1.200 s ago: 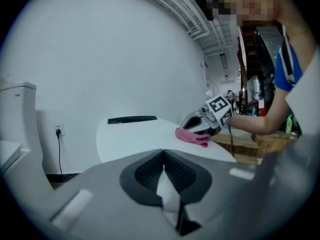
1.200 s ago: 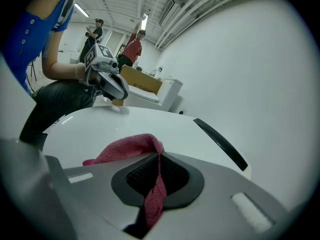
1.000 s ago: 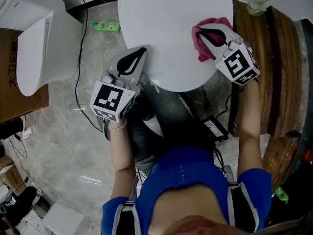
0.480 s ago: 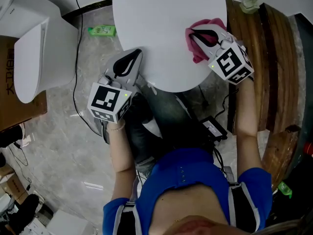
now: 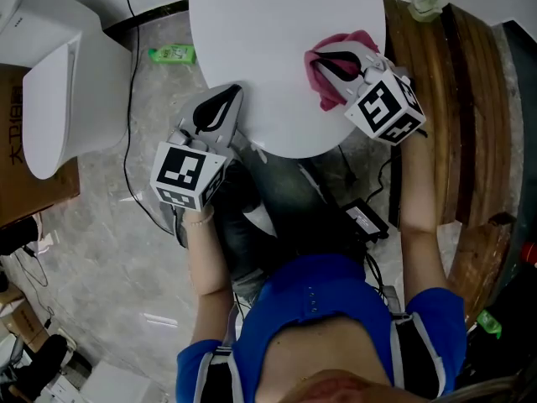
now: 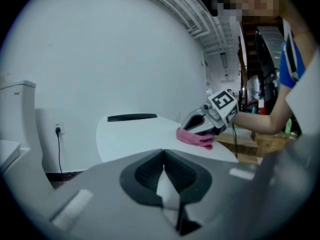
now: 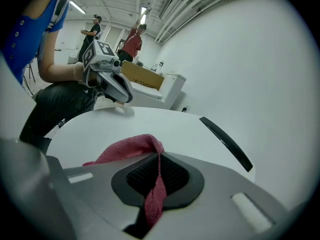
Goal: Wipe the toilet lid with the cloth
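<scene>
My right gripper (image 5: 327, 60) pinches the pink cloth (image 5: 320, 91) on the toilet lid (image 5: 268, 40); my left gripper (image 5: 225, 101), closed and empty, sits at its edge.

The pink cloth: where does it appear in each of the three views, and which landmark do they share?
Head view: upper right, cloth on the toilet lid, held by the right tool.
Left gripper view: cloth right of centre, under that tool.
Right gripper view: cloth bottom centre, pinched between the jaws.
Shared landmark: the white toilet lid; its dark strip shows in both gripper views.
</scene>
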`<state>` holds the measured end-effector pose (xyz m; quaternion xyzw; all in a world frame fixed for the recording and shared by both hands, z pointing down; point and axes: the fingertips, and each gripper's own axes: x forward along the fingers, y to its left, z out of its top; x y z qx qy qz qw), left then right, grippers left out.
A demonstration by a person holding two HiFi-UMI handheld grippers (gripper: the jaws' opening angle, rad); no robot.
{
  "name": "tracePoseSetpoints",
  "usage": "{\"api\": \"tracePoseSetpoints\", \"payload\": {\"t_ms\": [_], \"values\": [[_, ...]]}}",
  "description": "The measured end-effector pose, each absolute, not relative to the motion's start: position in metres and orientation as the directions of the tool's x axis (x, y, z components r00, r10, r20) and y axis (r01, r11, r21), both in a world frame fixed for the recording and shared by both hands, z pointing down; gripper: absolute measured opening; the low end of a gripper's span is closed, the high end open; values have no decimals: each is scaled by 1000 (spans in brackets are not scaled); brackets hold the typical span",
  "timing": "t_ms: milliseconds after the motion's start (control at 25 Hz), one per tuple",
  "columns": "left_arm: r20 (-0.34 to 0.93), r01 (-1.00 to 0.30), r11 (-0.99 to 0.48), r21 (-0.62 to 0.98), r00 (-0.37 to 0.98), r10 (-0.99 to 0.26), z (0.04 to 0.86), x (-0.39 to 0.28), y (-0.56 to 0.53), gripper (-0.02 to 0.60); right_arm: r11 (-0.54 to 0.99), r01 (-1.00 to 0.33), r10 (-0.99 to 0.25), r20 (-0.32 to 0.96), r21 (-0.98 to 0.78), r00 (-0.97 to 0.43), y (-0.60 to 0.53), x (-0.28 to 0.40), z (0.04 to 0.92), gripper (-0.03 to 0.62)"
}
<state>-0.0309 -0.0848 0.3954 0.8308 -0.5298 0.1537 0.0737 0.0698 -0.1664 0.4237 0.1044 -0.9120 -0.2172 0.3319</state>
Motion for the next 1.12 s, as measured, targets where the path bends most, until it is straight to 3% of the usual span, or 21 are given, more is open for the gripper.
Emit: {"api": "tracePoseSetpoints", "payload": {"t_ms": [1120], "values": [[359, -899, -436, -48, 392, -847, 399, -26, -88, 2, 882, 32, -282, 580, 471, -764, -156, 40, 421, 9]]}}
